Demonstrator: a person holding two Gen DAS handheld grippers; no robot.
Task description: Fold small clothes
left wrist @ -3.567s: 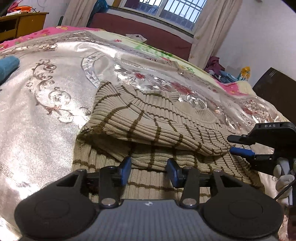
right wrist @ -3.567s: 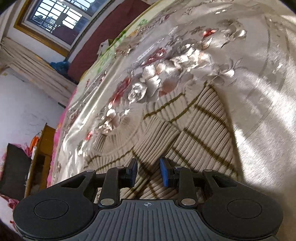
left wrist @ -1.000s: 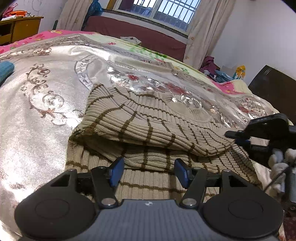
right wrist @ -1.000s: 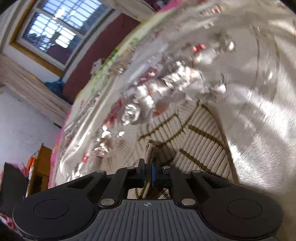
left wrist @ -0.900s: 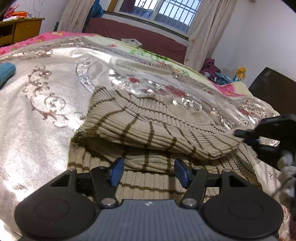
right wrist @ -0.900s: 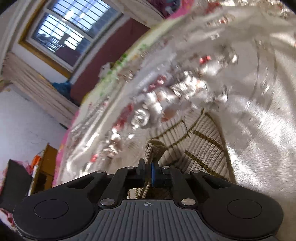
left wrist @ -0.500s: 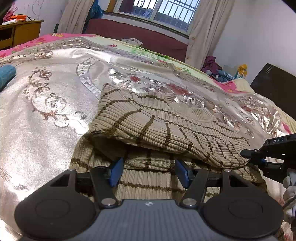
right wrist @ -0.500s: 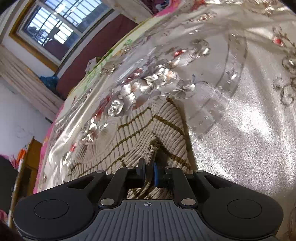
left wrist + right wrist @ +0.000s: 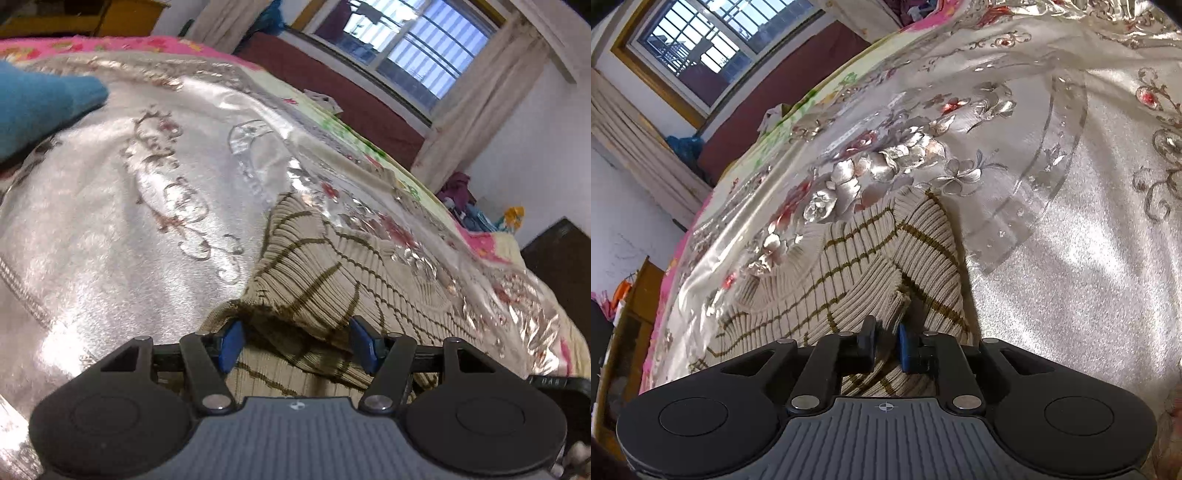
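A beige ribbed sweater with thin brown stripes (image 9: 332,273) lies partly folded on a shiny silver bedspread (image 9: 110,221). My left gripper (image 9: 299,345) is open, its jaws wide apart over the near folded edge of the sweater, holding nothing. In the right wrist view the same sweater (image 9: 857,266) has a sleeve laid across its body. My right gripper (image 9: 886,343) is slightly open, with a narrow gap between its jaws just behind the sleeve cuff (image 9: 890,299), which lies loose on the sweater.
A blue cloth (image 9: 40,103) lies at the far left of the bed. A wooden cabinet (image 9: 635,310) stands beside the bed. A dark red couch (image 9: 351,96) sits under the window. The right gripper's body (image 9: 561,384) shows at the left view's lower right edge.
My right gripper has let go of the sleeve cuff, which now lies on the sweater. My left gripper has swung left and lower over the folded edge, still open.
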